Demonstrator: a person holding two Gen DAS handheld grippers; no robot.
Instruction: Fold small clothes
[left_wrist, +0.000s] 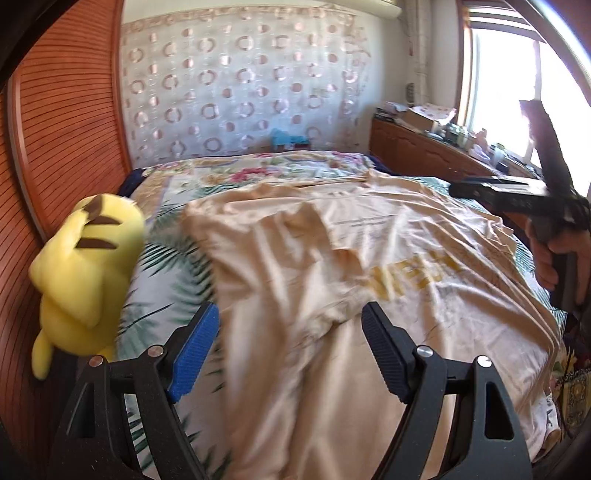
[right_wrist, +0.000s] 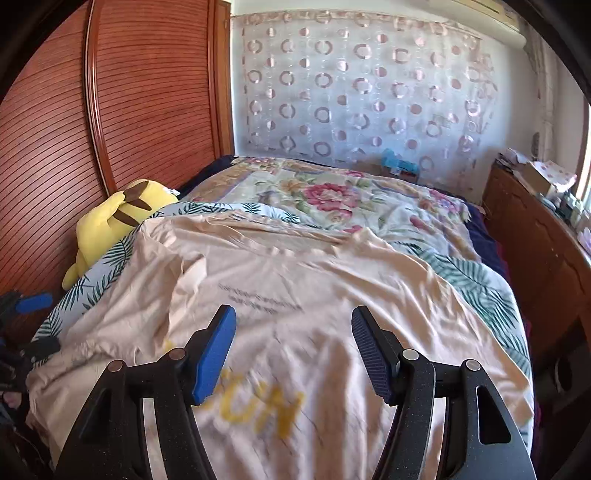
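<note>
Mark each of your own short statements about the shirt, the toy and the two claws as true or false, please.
1. The peach shirt lies spread on the bed. True.
2. The left claw is shut on the shirt. False: it is open, nothing pinched between its pads.
3. The yellow plush toy sits beside the wooden headboard. True.
4. The right claw holds a sock. False: it is open and holds nothing; only the shirt lies beyond it.
5. The print on the shirt is red. False: the large letters are yellow.
</note>
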